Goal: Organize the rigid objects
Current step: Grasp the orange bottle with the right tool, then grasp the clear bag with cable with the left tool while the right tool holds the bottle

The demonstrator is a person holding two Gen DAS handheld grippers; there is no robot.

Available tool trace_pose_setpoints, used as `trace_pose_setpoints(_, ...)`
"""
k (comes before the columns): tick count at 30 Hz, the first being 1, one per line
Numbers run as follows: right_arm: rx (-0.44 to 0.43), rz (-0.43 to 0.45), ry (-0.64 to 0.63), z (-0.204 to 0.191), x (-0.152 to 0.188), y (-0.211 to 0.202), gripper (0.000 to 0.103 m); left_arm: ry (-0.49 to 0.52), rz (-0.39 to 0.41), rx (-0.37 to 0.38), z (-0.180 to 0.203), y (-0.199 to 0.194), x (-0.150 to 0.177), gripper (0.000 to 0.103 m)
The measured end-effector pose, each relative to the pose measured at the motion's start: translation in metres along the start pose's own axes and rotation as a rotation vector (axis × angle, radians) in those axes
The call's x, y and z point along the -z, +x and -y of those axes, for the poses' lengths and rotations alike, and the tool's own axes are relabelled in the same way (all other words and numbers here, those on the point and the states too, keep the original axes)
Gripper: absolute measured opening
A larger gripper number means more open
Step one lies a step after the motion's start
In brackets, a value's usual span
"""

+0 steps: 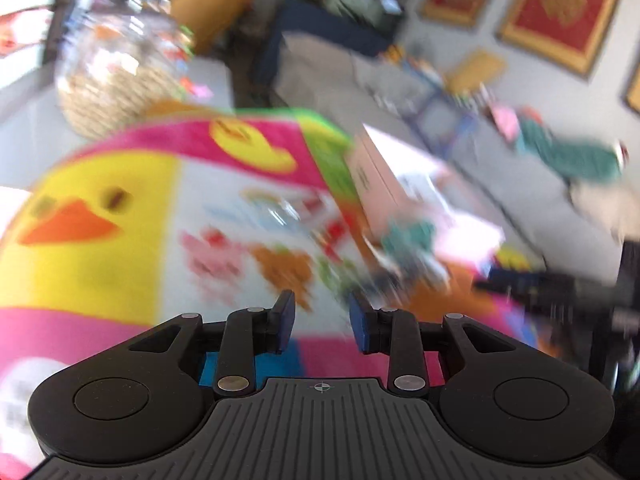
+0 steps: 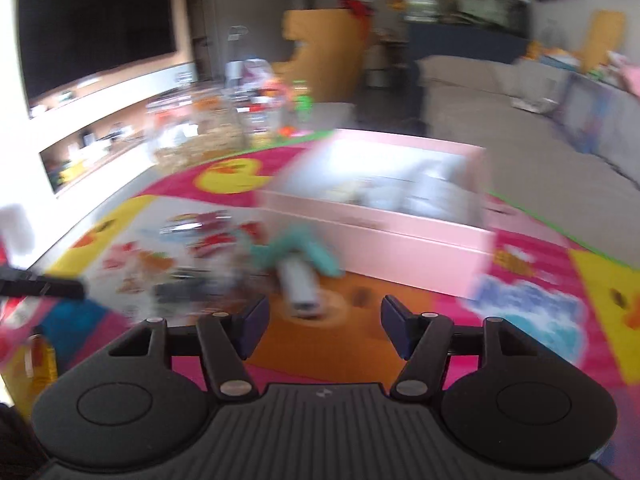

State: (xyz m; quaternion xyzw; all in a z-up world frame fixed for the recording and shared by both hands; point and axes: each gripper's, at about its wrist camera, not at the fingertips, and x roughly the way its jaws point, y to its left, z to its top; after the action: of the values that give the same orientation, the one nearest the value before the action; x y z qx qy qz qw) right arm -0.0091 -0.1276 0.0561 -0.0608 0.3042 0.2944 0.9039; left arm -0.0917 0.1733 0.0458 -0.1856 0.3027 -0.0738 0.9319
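Both views are blurred by motion. A pink open box (image 2: 400,236) stands on a colourful duck play mat (image 2: 352,344); it also shows in the left wrist view (image 1: 384,184). Small objects lie in a heap in front of it, among them a teal piece (image 2: 304,248) and a grey cylinder (image 2: 300,284). The heap shows in the left wrist view (image 1: 404,248). My right gripper (image 2: 324,322) is open and empty, just short of the cylinder. My left gripper (image 1: 322,320) is open and empty above the mat (image 1: 120,216).
A clear jar with a woven base (image 1: 116,64) stands at the mat's far edge, seen also in the right wrist view (image 2: 192,132). A grey sofa (image 2: 500,112) is behind the box. The other gripper's dark tip (image 2: 44,286) reaches in from the left.
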Motion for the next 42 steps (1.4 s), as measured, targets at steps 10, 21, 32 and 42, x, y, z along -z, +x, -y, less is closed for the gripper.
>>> trace_pose_setpoints(10,-0.678,-0.358,-0.341,-0.162,-0.019,0.069,0.037,-0.097,0.113,-0.211,-0.039,-0.041,-0.016,0.033)
trace_pose_setpoints(21,-0.481,-0.303,-0.251,-0.104,-0.018,0.04,0.026,0.145,0.025,-0.073,0.008,0.009,-0.03,0.033)
trace_pose_setpoints(32,-0.002,-0.151,-0.021,0.013,-0.001,0.0,0.004,0.714,-0.235,-0.002,0.105,0.121,-0.007,0.037)
trace_pose_setpoints(42,-0.023,-0.08,-0.038,0.008,0.022,-0.005,0.071,0.577,-0.299,0.038,0.097,0.144,-0.013,0.036)
